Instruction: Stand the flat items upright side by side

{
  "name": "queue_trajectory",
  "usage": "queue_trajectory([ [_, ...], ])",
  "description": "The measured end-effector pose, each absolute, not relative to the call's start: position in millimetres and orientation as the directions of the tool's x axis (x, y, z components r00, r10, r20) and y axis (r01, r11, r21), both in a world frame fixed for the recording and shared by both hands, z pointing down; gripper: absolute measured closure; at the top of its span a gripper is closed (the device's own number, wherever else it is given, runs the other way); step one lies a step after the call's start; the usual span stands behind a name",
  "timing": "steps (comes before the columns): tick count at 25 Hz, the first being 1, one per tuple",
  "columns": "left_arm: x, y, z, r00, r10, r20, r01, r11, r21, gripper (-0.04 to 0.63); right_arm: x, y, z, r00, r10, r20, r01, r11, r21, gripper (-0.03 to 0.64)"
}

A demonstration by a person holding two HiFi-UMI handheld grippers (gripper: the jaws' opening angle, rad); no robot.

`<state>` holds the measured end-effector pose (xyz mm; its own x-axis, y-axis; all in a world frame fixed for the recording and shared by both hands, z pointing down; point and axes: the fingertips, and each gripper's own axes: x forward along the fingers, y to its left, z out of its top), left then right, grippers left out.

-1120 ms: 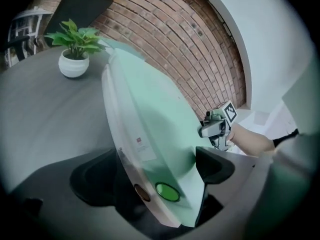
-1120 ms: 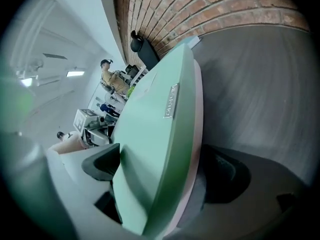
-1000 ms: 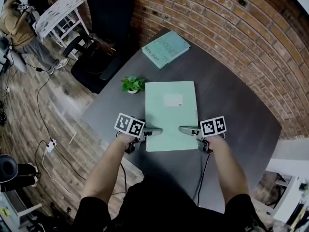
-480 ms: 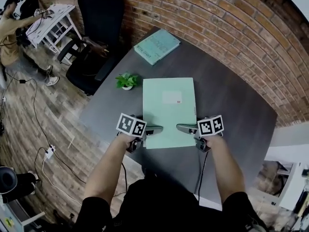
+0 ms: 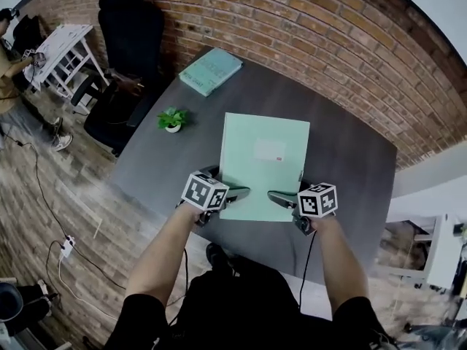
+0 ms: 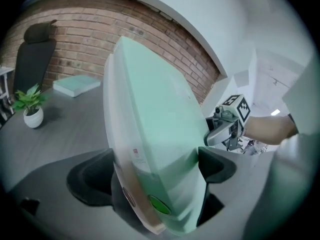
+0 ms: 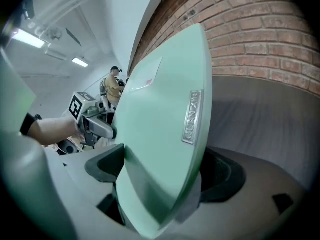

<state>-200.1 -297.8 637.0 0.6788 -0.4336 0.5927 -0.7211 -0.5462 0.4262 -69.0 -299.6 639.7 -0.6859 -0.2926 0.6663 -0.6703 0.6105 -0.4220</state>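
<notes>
A light green file folder (image 5: 264, 162) with a white label is held by its near edge over the dark table (image 5: 350, 173), tilted up off the top. My left gripper (image 5: 241, 192) is shut on its near left corner, the right gripper (image 5: 276, 195) on its near right corner. The right jaws have just been closing with the folder between them. In the left gripper view the folder (image 6: 155, 134) fills the gap between the jaws; the right gripper view shows the folder (image 7: 160, 124) the same way. A second teal folder (image 5: 210, 71) lies flat at the far left corner.
A small potted plant (image 5: 172, 119) stands near the table's left edge, left of the held folder. A black office chair (image 5: 128, 35) sits beyond that edge. The brick wall (image 5: 328, 42) runs close along the far side. A person (image 5: 11, 64) stands far left by a white table (image 5: 62, 46).
Both grippers have risen and rolled, and the folder has come up off the table, tilted, and swung a little to the right. The teal folder and the plant have stayed where they were.
</notes>
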Motion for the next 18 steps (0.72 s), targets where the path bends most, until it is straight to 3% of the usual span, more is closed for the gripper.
queue_trajectory([
  [18,-59,-348,577,0.721,-0.589,0.365,-0.685,-0.686,0.247,0.077,76,-323,607,-0.584,-0.643,0.495,-0.77,0.631,-0.09,0.149],
])
